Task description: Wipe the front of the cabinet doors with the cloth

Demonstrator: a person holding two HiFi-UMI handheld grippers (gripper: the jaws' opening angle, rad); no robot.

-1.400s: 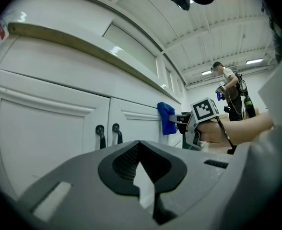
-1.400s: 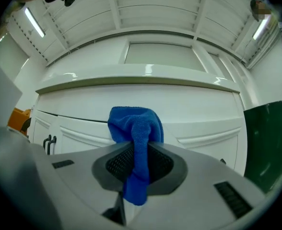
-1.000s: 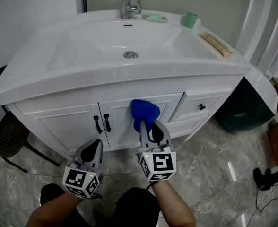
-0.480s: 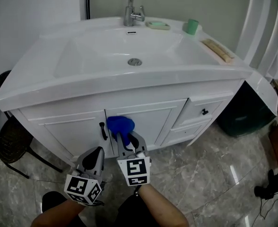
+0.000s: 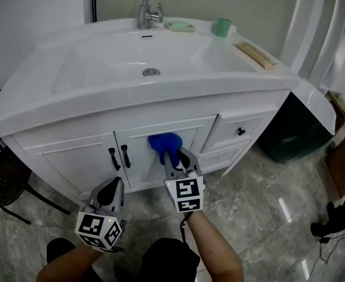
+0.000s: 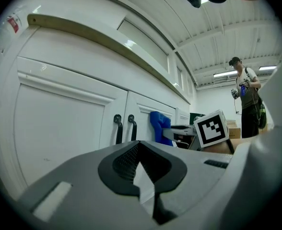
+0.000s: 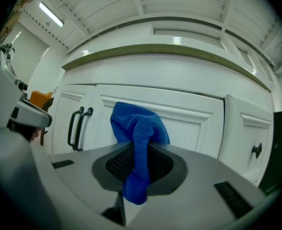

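Blue cloth [image 5: 162, 142] on door panel [image 5: 194, 135], handles [image 5: 125, 155] beside

- Faucet [image 5: 144, 7]: head view, 12 o'clock. Its top is cut off by the picture's edge.
- Black chair [image 5: 5, 178]: 9 o'clock. Only a part shows inside the left edge.
- Dark bin [image 5: 296, 137]: 3 o'clock. Its near side is hidden behind the cabinet [image 5: 73, 157] corner.
- Cardboard box [image 5: 344, 157]: 3 o'clock, clipped by the right edge.
- Dark shape [image 5: 334, 222]: 4 o'clock, clipped by the edge. Its kind cannot be told.
- Right door [image 5: 140, 169]: its upper panel is covered by the blue cloth [image 5: 163, 143].
- Person [image 6: 249, 97]: left gripper view, 2 o'clock. Too small to tell what the hands hold.
- Red sticker [image 6: 12, 24]: 10 o'clock. Its print is unreadable.
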